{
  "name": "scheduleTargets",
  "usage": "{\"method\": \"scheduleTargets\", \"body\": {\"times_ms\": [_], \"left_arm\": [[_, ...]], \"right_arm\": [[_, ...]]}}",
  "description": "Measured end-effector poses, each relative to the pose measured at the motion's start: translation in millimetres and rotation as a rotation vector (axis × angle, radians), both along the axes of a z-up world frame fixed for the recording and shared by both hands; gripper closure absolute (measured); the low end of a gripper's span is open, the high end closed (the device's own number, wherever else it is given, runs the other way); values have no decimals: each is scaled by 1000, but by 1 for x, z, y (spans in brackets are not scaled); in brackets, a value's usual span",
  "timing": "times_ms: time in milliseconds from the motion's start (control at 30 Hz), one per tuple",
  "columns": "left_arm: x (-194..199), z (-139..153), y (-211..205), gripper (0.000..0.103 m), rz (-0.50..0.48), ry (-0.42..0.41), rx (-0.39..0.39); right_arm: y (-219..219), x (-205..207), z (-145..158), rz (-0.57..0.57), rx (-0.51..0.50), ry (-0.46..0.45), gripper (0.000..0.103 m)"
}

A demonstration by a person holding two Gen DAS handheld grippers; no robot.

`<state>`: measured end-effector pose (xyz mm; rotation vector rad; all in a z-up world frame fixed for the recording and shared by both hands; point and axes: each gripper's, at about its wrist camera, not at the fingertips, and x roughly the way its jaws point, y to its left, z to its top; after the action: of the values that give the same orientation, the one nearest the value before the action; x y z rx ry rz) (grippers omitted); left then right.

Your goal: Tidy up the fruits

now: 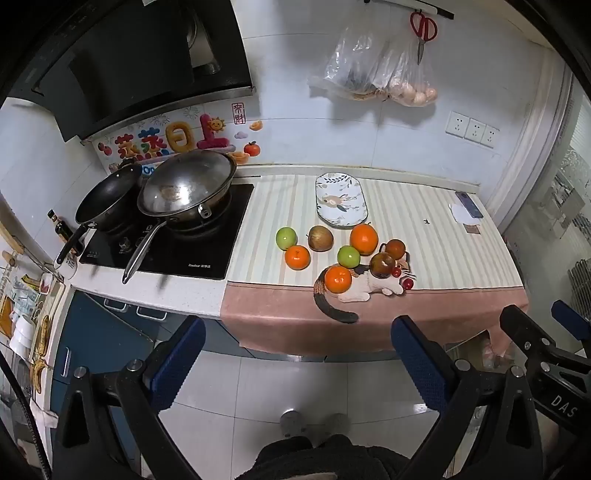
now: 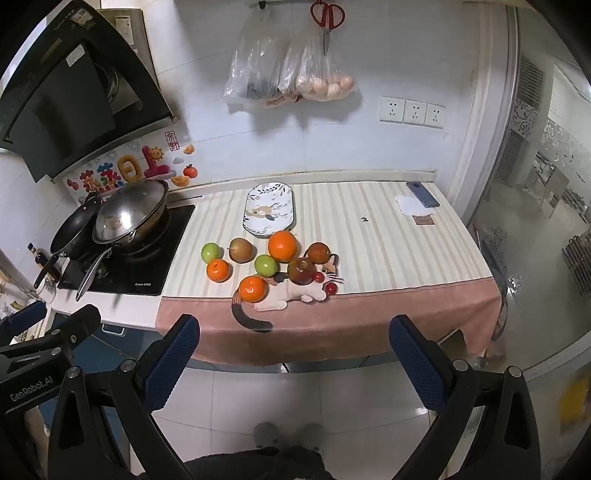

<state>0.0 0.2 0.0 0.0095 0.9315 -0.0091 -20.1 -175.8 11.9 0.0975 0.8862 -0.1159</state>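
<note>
Several fruits lie loose on the striped cloth: a large orange point(image 1: 364, 239) point(image 2: 282, 245), two small oranges point(image 1: 297, 257) point(image 1: 338, 279), two green apples point(image 1: 286, 238) point(image 1: 348, 256), a brown pear point(image 1: 320, 238), a dark red apple point(image 1: 382, 264), a brown fruit point(image 1: 395, 249) and small red cherries point(image 1: 407, 283). An oval patterned plate point(image 1: 341, 199) point(image 2: 269, 210) sits empty behind them. My left gripper point(image 1: 297, 363) is open and empty, held back from the counter over the floor. My right gripper point(image 2: 293, 358) is open and empty, likewise in front of the counter.
A stove point(image 1: 170, 236) with a steel wok point(image 1: 186, 188) and a black pan point(image 1: 107, 201) stands to the left. A phone point(image 2: 422, 194) and papers lie at the back right. Bags point(image 2: 291, 74) and scissors point(image 2: 327, 18) hang on the wall.
</note>
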Motion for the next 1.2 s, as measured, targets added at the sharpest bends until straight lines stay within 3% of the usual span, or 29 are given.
{"method": "scheduleTargets", "body": {"times_ms": [1200], "left_arm": [[9,3,-6,0,-3,-2,10]], "right_arm": [[-4,9,0,0,1,-2,0]]}}
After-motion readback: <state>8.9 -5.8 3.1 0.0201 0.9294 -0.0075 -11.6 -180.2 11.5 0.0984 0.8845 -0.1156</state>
